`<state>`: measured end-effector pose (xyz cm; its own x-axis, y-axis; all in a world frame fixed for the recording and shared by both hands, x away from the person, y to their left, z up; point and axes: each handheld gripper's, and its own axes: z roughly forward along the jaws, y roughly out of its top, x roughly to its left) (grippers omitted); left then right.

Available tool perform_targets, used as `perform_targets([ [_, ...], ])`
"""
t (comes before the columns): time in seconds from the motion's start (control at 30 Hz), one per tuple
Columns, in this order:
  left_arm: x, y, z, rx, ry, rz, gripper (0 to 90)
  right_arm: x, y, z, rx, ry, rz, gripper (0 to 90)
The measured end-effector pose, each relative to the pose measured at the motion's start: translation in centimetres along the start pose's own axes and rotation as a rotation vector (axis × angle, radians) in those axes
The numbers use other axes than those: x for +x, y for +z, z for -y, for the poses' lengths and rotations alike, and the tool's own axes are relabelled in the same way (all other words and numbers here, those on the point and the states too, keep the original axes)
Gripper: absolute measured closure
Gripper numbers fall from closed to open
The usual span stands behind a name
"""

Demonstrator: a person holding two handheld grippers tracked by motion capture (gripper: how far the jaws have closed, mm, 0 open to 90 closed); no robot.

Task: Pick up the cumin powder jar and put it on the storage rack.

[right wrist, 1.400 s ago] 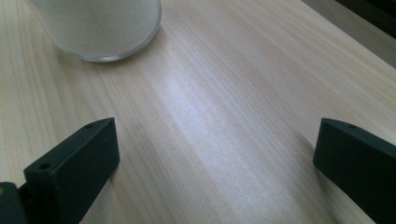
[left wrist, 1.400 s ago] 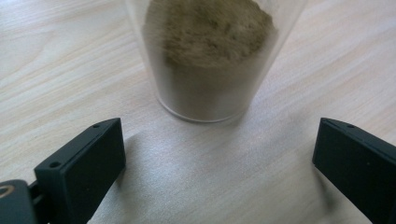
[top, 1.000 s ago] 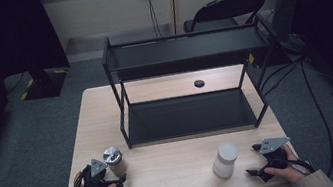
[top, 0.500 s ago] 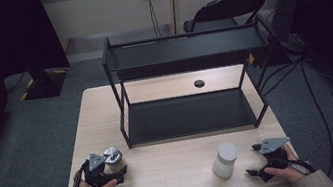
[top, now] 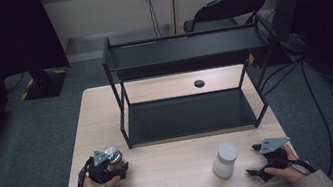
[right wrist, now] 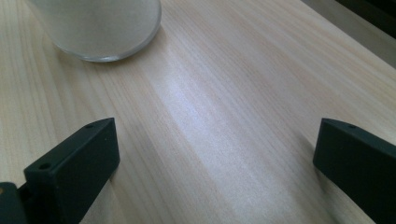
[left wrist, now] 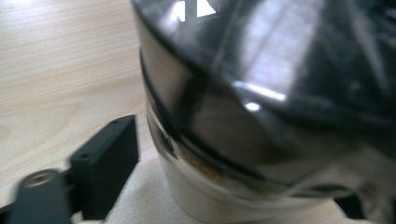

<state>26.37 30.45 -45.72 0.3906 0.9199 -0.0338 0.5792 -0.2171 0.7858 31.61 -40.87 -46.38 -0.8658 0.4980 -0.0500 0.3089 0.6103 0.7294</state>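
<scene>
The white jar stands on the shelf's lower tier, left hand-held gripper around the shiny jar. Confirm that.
Not quite: the white jar stands on the table in front of the shelf, as the high view shows. The left hand-held gripper is indeed around the shiny jar.

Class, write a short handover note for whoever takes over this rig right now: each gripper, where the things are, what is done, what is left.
Left gripper: open, fingers either side of the shiny metal jar at the table's front left; no firm grip visible.
Right gripper: open, resting at front right, holding nothing.
White jar: upright, just left of the right gripper, apart from it.
Black shelf rack: both levels bare.
Done: nothing moved.
Left: probably close on the metal jar, then lift.
</scene>
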Motion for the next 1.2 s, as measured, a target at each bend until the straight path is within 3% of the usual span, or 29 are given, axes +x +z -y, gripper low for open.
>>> perform_targets([
  [0.3,0.1,0.4,-0.3,0.011,0.009,0.022,28.6,0.0,0.0,0.0,0.000,0.000,0.000,0.0],
  [0.43,0.0,0.3,-0.4,0.014,0.032,0.018,29.5,0.0,0.0,0.0,0.000,0.000,0.000,0.0],
  [0.6,0.0,0.1,-0.3,0.014,0.018,0.023,30.3,0.0,0.0,0.0,0.000,0.000,0.000,0.0],
  [0.73,0.0,-0.3,-0.7,0.022,0.030,0.031,30.4,0.0,0.0,0.0,0.000,0.000,0.000,0.0],
  [1.0,-0.3,-1.2,-1.5,0.021,0.028,0.074,30.4,0.0,0.0,0.0,0.000,0.000,0.000,0.0],
  [1.2,-0.7,-2.2,-2.7,0.025,0.056,0.099,30.4,0.0,0.0,0.0,0.000,0.000,0.000,0.0],
])
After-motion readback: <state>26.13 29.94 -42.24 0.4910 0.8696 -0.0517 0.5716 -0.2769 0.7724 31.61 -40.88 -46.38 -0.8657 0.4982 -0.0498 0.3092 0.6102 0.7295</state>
